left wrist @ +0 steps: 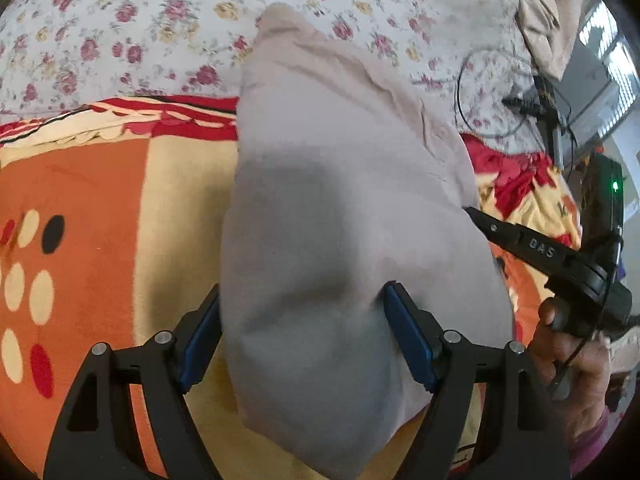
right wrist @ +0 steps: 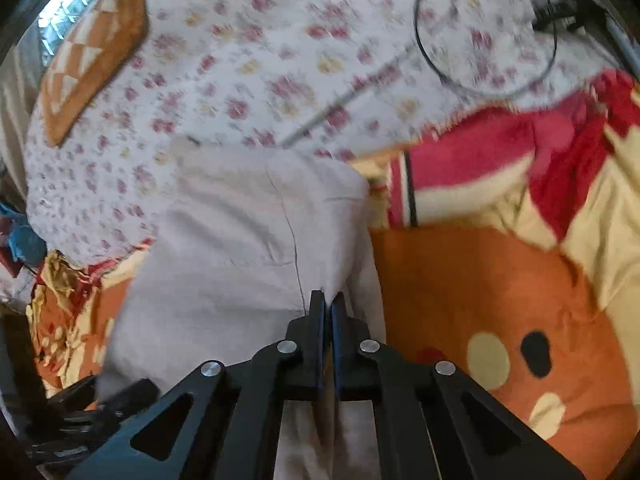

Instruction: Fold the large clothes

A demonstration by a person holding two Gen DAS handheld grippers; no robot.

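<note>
A large pale grey-beige garment [left wrist: 340,200] lies folded in a long bundle on the bed; it also fills the middle of the right wrist view [right wrist: 240,240]. My left gripper [left wrist: 303,289] straddles the near end of the bundle. Its blue pads [left wrist: 408,340] stand wide apart and press into the cloth on both sides, denting it at the right pad. My right gripper [left wrist: 472,211] meets the garment's right edge with its tip. Seen from its own camera, the right gripper [right wrist: 328,298] has its jaws together, resting on the cloth. Whether it pinches any fabric I cannot tell.
Under the garment lies an orange, cream and red blanket [left wrist: 80,200] with dots, and beyond it a floral sheet [left wrist: 120,20]. A looped black cable [left wrist: 492,92] and a device with a green light [left wrist: 608,188] sit at the right. A hand [left wrist: 572,360] holds the right tool. An orange checked cushion [right wrist: 92,60] lies far left.
</note>
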